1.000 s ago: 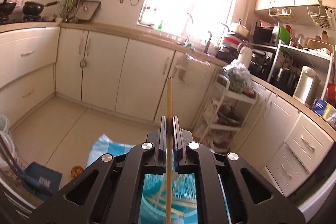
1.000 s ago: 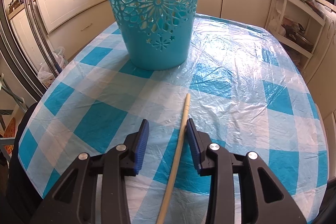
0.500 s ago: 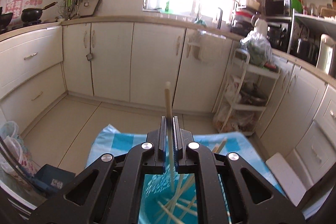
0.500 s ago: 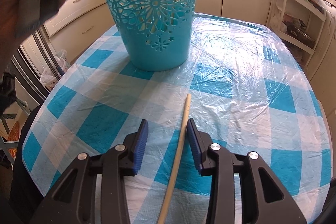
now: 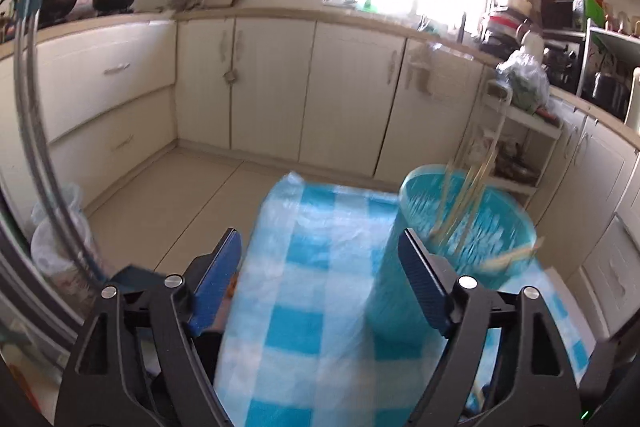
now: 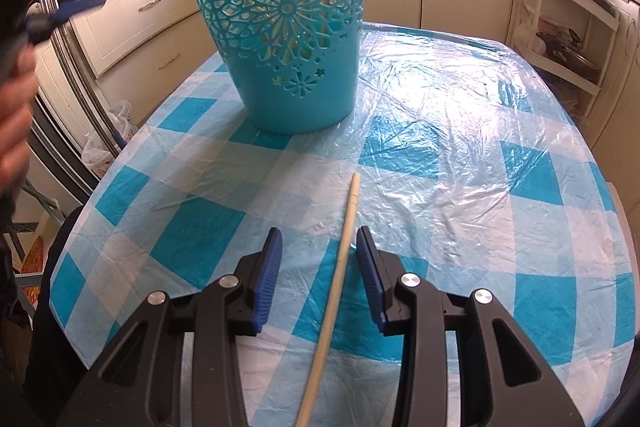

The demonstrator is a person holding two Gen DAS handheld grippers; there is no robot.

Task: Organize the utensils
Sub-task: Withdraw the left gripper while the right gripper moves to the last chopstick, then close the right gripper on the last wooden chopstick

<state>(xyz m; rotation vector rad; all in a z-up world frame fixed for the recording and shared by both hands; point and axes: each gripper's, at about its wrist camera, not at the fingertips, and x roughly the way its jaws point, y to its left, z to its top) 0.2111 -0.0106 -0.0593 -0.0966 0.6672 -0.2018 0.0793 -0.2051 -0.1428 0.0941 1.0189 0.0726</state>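
Observation:
A teal cut-out basket point(image 6: 288, 27) stands on the blue-checked table point(image 6: 480, 147). In the left wrist view the basket point(image 5: 468, 227) is blurred at the right, with several wooden chopsticks point(image 5: 468, 195) leaning inside it. My left gripper point(image 5: 320, 279) is to the left of the basket. Its jaws are opening wide, with nothing between them. One wooden chopstick point(image 6: 344, 259) lies flat on the cloth. My right gripper point(image 6: 319, 243) hangs open over it, a finger on either side, and the pads do not press on it.
Cream kitchen cabinets point(image 5: 272, 87) ring the room beyond the table's far edge. A white shelf rack point(image 6: 560, 39) stands at the right. A person's hand point(image 6: 12, 115) and the blurred left gripper point(image 6: 72, 7) show at the left edge of the right wrist view.
My left gripper was shut on a chopstick above the basket. It has let go, opened wide and dropped down to the basket's left. The right gripper and its chopstick stayed put.

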